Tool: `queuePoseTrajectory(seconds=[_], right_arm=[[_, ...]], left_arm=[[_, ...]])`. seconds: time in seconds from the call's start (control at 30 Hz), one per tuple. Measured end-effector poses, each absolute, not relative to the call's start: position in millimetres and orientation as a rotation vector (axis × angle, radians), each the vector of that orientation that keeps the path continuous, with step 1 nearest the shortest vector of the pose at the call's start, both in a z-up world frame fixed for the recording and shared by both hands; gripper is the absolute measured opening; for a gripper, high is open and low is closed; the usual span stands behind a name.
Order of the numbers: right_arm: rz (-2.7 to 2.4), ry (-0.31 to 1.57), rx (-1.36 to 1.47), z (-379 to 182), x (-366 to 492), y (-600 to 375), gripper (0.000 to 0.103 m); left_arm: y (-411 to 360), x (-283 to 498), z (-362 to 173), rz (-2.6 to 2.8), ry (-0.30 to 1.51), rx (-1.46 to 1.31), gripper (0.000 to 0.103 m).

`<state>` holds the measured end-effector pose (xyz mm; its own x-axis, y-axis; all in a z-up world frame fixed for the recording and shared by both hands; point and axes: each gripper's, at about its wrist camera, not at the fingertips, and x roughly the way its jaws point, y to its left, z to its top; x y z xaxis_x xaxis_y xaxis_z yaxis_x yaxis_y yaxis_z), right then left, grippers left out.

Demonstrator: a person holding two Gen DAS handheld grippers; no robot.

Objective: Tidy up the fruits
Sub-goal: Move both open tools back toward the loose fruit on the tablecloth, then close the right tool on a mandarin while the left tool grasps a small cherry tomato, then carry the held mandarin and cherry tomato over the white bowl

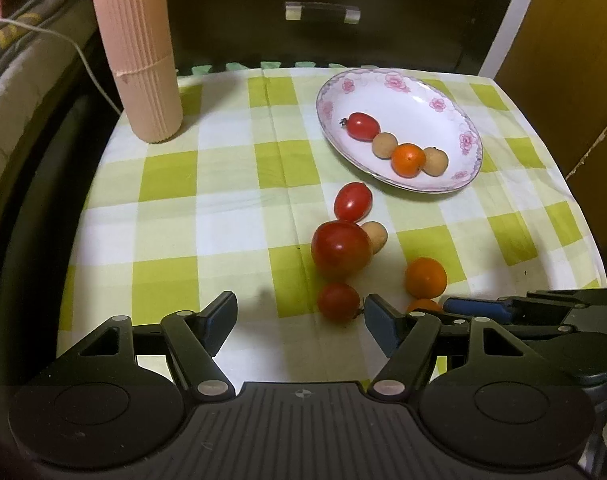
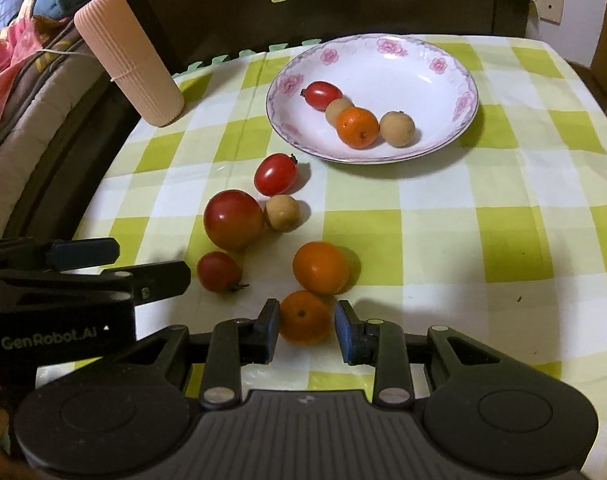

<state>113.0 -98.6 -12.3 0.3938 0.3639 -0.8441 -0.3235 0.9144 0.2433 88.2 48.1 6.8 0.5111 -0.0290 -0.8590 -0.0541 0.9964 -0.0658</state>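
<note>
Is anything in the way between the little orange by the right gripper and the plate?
Yes. The small orange sits between the right gripper's open jaws. Another orange lies right behind it, toward the plate. Lifting it over should clear that; beyond is bare cloth.

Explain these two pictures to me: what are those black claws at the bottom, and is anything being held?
There is no robot: a person holds a two-fingered gripper in each hand, each carrying a camera looking along its fingers. One picture is from the left gripper, open and holding nothing. The other is from the right gripper, its fingers either side of a small orange, seemingly not yet squeezing. On the checked tablecloth sit loose fruit, a pink ribbed container and a plate holding four fruits.
</note>
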Motion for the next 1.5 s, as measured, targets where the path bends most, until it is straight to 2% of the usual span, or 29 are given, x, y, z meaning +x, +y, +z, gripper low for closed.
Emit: queuePoseTrajectory(seconds=[0.37, 0.63, 0.9, 1.03, 1.1, 1.17, 1.3, 1.5], right_arm=[[0.466, 1.104, 0.115, -22, 117, -96, 0.029], [0.489, 1.098, 0.067, -26, 113, -86, 0.027], [0.463, 1.103, 0.086, -21, 105, -108, 0.027], [0.451, 1.106, 0.107, -20, 102, -120, 0.027], [0.445, 1.107, 0.110, -21, 101, -123, 0.027], [0.443, 1.111, 0.112, -23, 102, -125, 0.027], [0.434, 1.116, 0.115, -26, 103, -127, 0.027], [0.430, 1.112, 0.112, -27, 104, -126, 0.027]], left_arm=[[56, 91, 5, 0.043, 1.045, -0.126, 0.078], [52, 94, 1, 0.024, 1.054, -0.126, 0.078], [35, 107, -17, -0.004, 1.080, -0.110, 0.077], [29, 113, -24, -0.004, 1.079, -0.089, 0.072], [27, 115, -27, -0.005, 1.073, -0.079, 0.064], [26, 116, -30, -0.008, 1.080, -0.073, 0.048], [22, 116, -32, -0.028, 1.078, -0.062, 0.037], [22, 105, -29, -0.045, 1.087, -0.052, 0.036]])
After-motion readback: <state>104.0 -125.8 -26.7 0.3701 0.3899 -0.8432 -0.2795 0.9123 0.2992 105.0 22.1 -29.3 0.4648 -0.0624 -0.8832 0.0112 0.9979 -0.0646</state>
